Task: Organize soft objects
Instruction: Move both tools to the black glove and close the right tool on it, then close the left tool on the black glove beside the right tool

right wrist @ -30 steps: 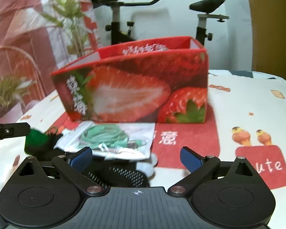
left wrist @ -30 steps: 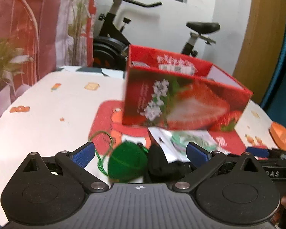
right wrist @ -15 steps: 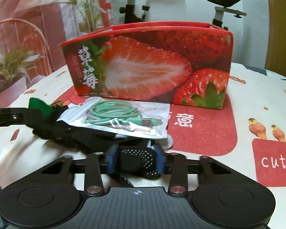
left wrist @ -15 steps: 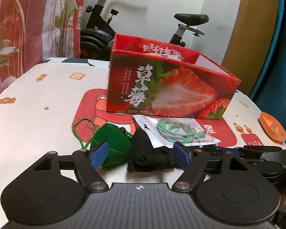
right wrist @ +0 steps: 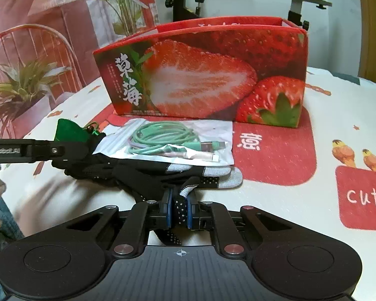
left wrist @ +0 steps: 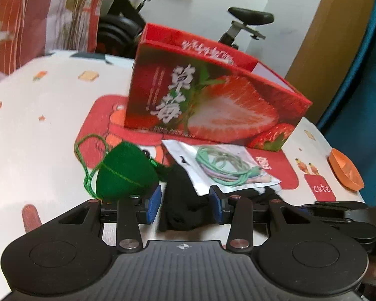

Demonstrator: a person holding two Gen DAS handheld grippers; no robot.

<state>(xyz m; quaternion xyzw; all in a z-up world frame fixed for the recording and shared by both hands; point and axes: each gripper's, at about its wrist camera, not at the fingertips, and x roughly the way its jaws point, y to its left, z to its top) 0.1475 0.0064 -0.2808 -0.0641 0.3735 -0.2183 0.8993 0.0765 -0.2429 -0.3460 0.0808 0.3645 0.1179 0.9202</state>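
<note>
A black glove with grey fingertips (right wrist: pixel 137 173) lies on the table in front of the red strawberry box (right wrist: pixel 208 75). My right gripper (right wrist: pixel 180 213) is shut on the glove's dotted edge. My left gripper (left wrist: pixel 185 205) has its blue pads on both sides of the glove's other end (left wrist: pixel 185 200), part closed, with a gap still showing. A green knitted pouch with a cord (left wrist: pixel 125 173) lies just left of the glove. A clear bag with a mint cable (left wrist: pixel 223 168) rests on top of the glove.
The strawberry box (left wrist: pixel 213 100) stands open-topped on a red mat. An orange dish (left wrist: pixel 344 170) sits at the table's right edge. An exercise bike and a plant stand behind the table.
Both grippers have closed inward: the right from wide open to shut on the glove's edge, the left from wide open to narrow around the glove's other end.
</note>
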